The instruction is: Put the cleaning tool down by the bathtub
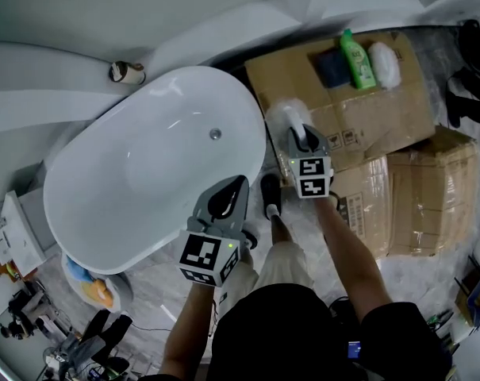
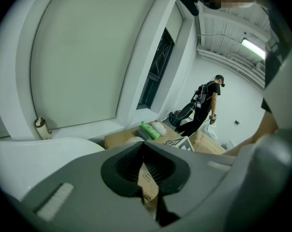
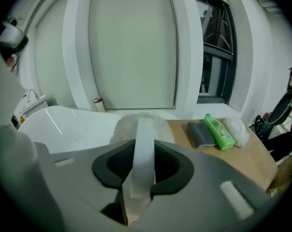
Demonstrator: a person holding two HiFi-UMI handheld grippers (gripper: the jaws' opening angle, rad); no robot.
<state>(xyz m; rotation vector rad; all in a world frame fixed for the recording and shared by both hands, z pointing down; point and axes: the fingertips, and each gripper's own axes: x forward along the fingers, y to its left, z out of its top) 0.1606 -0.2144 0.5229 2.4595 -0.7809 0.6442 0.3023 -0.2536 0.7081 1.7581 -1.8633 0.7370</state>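
A white oval bathtub (image 1: 81, 161) fills the left half of the head view. My right gripper (image 1: 303, 136) hovers just past its right rim, over the edge of a cardboard box (image 1: 382, 117). It is shut on the white flat handle (image 3: 143, 149) of the cleaning tool, whose fluffy white head (image 1: 284, 115) sticks out beyond the jaws. The same head (image 3: 122, 127) shows in the right gripper view, in front of the tub (image 3: 63, 124). My left gripper (image 1: 238, 183) hangs near the tub's front right rim, jaws shut at the tips with nothing between them (image 2: 144, 146).
On the flattened box lie a green bottle (image 1: 357, 58), a dark grey cloth (image 1: 332, 67) and a white fluffy pad (image 1: 384, 63). More boxes (image 1: 430, 193) stand to the right. A paper roll (image 1: 126, 72) sits on the ledge behind the tub. A person (image 2: 203, 105) stands far off.
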